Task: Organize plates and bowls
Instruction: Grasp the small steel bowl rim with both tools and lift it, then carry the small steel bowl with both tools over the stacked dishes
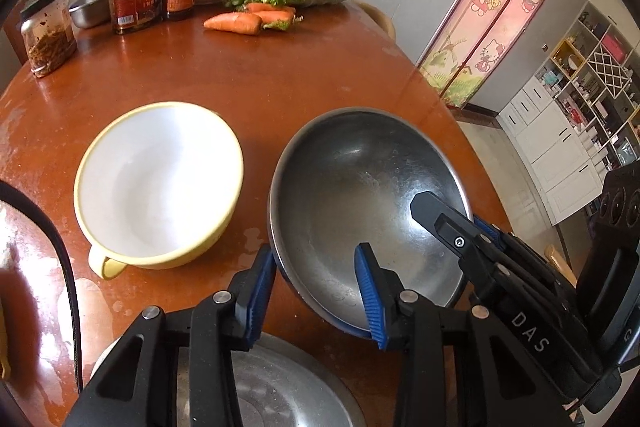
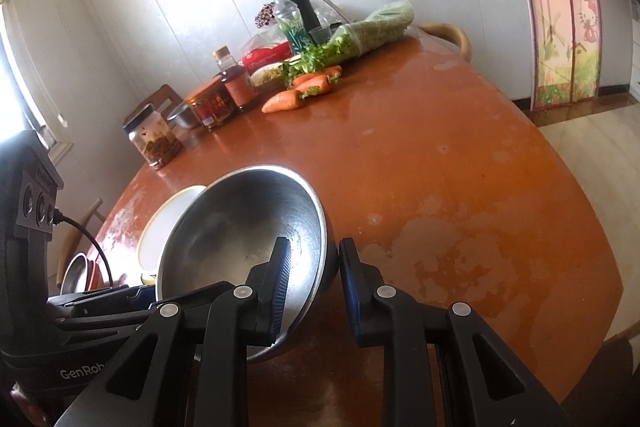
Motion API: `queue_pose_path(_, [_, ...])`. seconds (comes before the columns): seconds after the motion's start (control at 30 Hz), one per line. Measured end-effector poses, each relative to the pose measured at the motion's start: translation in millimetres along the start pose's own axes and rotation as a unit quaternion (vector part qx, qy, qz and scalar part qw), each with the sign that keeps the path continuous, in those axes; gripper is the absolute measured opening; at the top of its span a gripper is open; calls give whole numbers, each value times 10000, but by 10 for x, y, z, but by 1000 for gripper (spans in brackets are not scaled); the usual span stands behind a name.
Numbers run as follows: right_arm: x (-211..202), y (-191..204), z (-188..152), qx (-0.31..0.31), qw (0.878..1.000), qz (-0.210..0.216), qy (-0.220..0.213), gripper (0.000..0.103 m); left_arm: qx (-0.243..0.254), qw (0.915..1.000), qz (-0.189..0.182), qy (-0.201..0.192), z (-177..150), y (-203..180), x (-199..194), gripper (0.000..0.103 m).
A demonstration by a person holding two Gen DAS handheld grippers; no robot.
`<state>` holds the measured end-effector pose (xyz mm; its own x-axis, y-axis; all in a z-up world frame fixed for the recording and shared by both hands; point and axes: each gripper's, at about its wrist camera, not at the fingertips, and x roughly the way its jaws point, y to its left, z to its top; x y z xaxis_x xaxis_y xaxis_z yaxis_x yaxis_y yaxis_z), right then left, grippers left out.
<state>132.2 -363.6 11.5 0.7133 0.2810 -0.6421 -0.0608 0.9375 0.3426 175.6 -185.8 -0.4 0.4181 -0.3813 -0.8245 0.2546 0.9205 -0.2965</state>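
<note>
Across the worn orange table (image 2: pixel 460 163), both grippers straddle the steel bowl (image 1: pixel 360 187) rim with jaws parted, left gripper (image 1: pixel 316 291) and right gripper (image 2: pixel 314 287) apparently settling it beside the yellow bowl (image 1: pixel 160 183); next likely calls for clamping and nesting.

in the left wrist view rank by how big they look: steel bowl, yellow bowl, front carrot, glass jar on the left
1. steel bowl, though it sits nearest the camera, which inflates it
2. yellow bowl, fairly close behind it
3 and 4. glass jar and front carrot: too alike, and too far back, to rank
</note>
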Motion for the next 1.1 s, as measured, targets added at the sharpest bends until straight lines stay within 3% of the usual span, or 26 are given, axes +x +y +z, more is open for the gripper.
queue_pose_path(0.5, [-391,535,93,-444,9983,194,-315,27,22,9977,145,-663,-105,130,-706,41])
queue_pose_path(1.1, [-566,1175,-171,-886,9945,452,-318,27,-220,9943,302,-999,-482,475,-1274,40])
